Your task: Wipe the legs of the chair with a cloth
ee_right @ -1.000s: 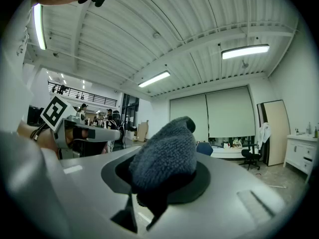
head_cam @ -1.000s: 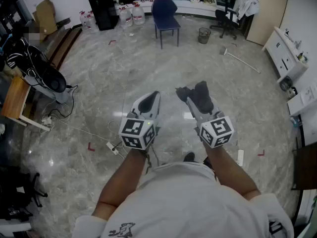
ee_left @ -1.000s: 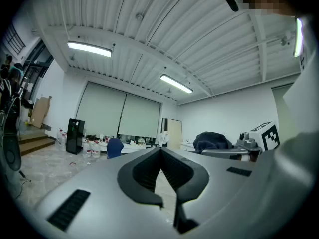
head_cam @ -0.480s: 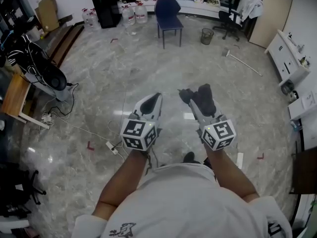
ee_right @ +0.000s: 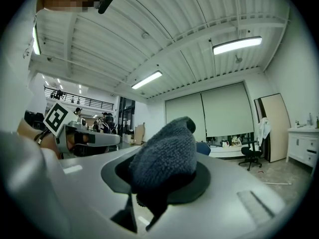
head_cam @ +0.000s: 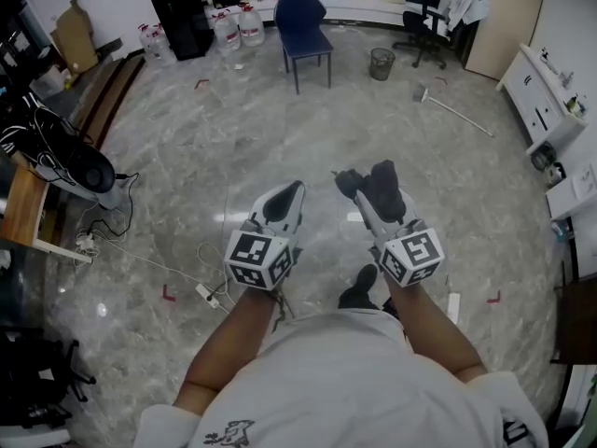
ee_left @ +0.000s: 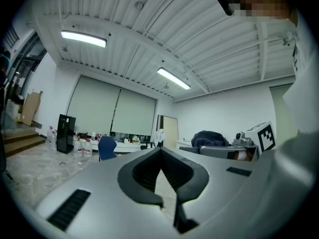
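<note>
The blue chair (head_cam: 306, 24) stands far across the marble floor near the back wall, well beyond both grippers. It shows small in the left gripper view as the chair (ee_left: 106, 147). My right gripper (head_cam: 366, 189) is shut on a dark grey cloth (head_cam: 382, 185). In the right gripper view the cloth (ee_right: 167, 159) bulges out of the right gripper (ee_right: 162, 176) and hides most of the chair. My left gripper (head_cam: 289, 192) is held level beside it, and in its own view the left gripper (ee_left: 160, 152) has its jaws together with nothing in them.
A mesh waste bin (head_cam: 381, 64), a black office chair (head_cam: 424, 28) and a mop (head_cam: 453, 110) lie to the chair's right. Water bottles (head_cam: 239, 28) and a black cabinet (head_cam: 182, 3) stand to its left. A power strip with cable (head_cam: 207, 294) lies near my left foot.
I have stepped forward across the floor: the floor marks slid toward me and a shoe now shows below the right gripper. Both grippers kept their pose and the cloth stayed held.
</note>
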A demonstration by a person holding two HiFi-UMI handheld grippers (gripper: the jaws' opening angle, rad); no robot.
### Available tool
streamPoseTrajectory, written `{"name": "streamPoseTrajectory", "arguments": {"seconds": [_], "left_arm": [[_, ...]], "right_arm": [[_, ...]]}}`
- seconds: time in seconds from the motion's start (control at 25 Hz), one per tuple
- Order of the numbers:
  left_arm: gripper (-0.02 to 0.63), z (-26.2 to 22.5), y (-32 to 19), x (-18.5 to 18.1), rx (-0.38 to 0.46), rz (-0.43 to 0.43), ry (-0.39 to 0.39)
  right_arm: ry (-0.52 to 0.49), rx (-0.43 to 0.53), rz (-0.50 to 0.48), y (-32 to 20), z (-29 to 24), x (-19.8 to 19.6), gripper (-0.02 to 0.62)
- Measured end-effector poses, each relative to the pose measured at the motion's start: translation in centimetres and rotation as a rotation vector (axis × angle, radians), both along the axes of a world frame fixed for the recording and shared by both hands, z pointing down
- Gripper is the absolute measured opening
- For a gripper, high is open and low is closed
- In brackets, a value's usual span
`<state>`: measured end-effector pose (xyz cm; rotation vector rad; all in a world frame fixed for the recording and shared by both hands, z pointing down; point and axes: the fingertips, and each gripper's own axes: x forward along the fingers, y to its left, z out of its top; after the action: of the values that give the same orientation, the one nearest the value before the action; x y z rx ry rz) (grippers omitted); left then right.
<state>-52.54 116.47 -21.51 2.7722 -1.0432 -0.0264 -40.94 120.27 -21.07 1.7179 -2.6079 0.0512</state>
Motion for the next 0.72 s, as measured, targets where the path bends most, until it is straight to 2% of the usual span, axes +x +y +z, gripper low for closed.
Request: {"name": "streamPoseTrajectory", "arguments": {"seconds": [0.2,0.4,0.52,0.72], "left_arm": [[0.006,0.4,-8.2,8.1,0.003,0.031,-0.028],[0.006,-0.5,-17.7,16.0,-0.011,0.005,-0.019],[0.006,-1.3,-23.1,18.5,-0.003,-0.042,-0.009],[0.005,-0.9,-31.6,20.2,-0.001,-0.089,0.007]], "right_arm": [[-0.012,0.006,-0.027,-8.2,0.3,7.9,0.118],[-0.004,-0.005,-0.088,-17.2,-1.0,16.3,0.118],[0.015,-0.018,-0.134,-22.6,-1.4,19.4,0.118],[0.004,-0.022,-0.154,-31.4,-0.2,22.5,0.118]]}}
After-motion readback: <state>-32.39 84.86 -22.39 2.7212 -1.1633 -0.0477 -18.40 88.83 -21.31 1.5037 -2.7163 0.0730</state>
